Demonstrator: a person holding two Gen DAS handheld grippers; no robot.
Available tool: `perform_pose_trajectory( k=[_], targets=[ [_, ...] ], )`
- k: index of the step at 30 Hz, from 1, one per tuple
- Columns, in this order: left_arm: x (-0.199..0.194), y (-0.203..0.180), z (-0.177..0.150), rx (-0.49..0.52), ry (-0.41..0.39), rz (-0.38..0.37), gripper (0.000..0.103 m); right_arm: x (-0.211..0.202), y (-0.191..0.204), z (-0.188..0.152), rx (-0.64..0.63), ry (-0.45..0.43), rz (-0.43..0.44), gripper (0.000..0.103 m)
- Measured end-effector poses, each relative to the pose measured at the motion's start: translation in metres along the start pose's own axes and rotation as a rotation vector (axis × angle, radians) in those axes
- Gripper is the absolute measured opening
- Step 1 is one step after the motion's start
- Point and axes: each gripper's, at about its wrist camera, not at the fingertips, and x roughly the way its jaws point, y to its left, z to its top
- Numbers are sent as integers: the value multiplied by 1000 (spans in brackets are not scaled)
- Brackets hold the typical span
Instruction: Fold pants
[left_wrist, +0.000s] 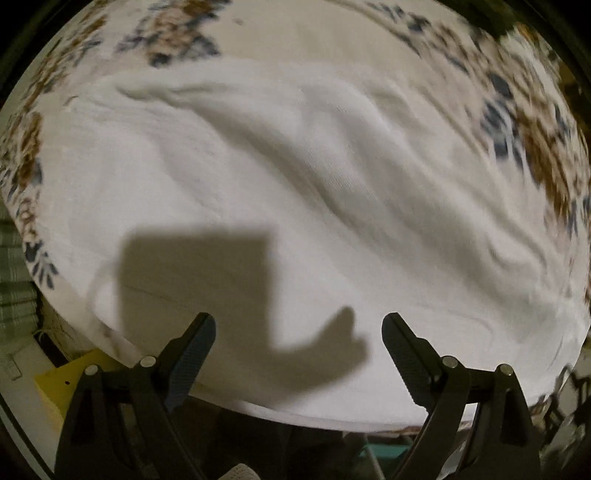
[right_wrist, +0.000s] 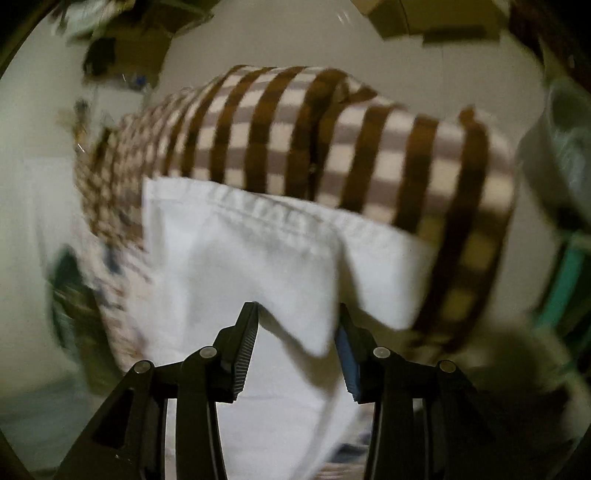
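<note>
While the left gripper (left_wrist: 298, 325) hangs with its jaws spread wide and nothing between them, the white pants (left_wrist: 280, 192) lie rumpled across a floral bedspread (left_wrist: 532, 122), the tool's blocky shadow (left_wrist: 207, 284) falling on the cloth. Over at the right gripper (right_wrist: 297, 314), a folded flap of the white pants (right_wrist: 258, 258) sits between the parted fingers, though motion blur leaves it unclear whether they actually pinch the fabric. Behind that flap rises a brown-and-cream checked blanket (right_wrist: 332, 140), touching the pants' far edge.
</note>
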Motion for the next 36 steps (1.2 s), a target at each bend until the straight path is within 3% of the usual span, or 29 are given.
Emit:
perform_pose_trajectory(
  k=[3, 4, 5, 11, 16, 19, 21, 22, 25, 28, 32, 34, 36],
  targets=[
    [8, -4, -7, 24, 23, 5, 92, -9, -8, -4, 49, -70, 87, 39],
    [9, -6, -9, 31, 27, 7, 92, -17, -9, -6, 39, -123, 79, 10],
    [9, -8, -10, 37, 30, 9, 92, -23, -7, -7, 16, -154, 44, 4],
    [-3, -17, -27, 114, 5, 10, 92, -60, 10, -20, -115, -217, -28, 4],
    [10, -27, -33, 149, 11, 44, 92, -37, 3, -14, -177, -165, -212, 4],
    [29, -23, -42, 152, 71, 75, 92, -12, -8, -2, -170, -105, -324, 10],
    [28, -19, -46, 136, 91, 65, 92, -15, 0, -1, -180, -86, -355, 19],
    [25, -19, -46, 127, 98, 52, 92, -20, 8, -4, -198, -92, -403, 32],
    [3, -29, -47, 136, 79, 9, 92, -38, 46, -32, -316, -123, -479, 34],
    [-19, -51, -40, 178, 30, -15, 92, -31, 86, -74, -389, -12, -429, 40],
    [-29, -77, -23, 218, -37, -3, 92, 26, 133, -128, -399, 220, -306, 40],
    [-23, -85, -16, 229, -46, 18, 92, 57, 151, -144, -368, 265, -278, 40],
    [-16, -89, -5, 242, -32, 43, 92, 88, 161, -153, -331, 285, -308, 40]
  ],
)
